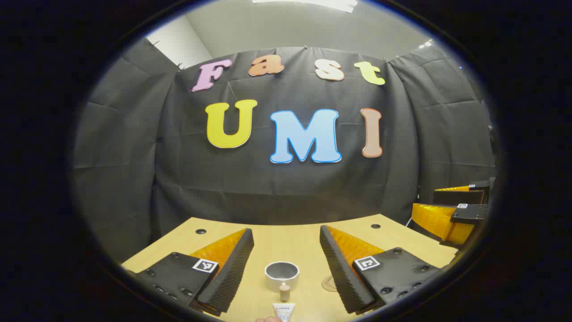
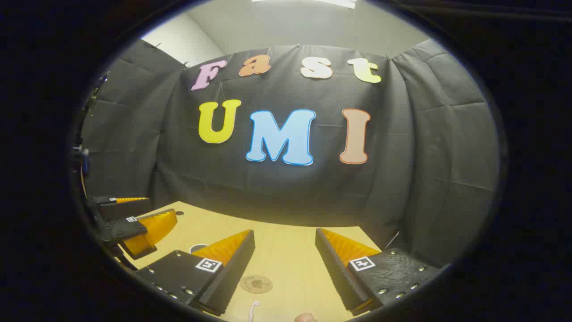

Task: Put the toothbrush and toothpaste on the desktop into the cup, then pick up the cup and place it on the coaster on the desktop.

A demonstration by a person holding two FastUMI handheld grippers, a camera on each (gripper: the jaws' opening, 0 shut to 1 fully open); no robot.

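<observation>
Here we hold both claws wide, empty, above pale wooden tabletop [image 1: 277, 243]. Left claw [image 1: 286, 248] faces short white round cup [image 1: 281, 273]; white toothpaste tube [image 1: 283, 308] lies nearer, light, squashy — we'd grip mid-body. Right claw [image 2: 285, 250] overlooks round brown coaster [image 2: 256, 283], thin white toothbrush [image 2: 253, 309].

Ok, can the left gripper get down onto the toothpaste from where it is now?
Probably yes. The left gripper is open, and the toothpaste lies on the desktop between its fingers, cap toward the cup. Nothing lies over the tube; the cup just beyond leaves little room.
</observation>
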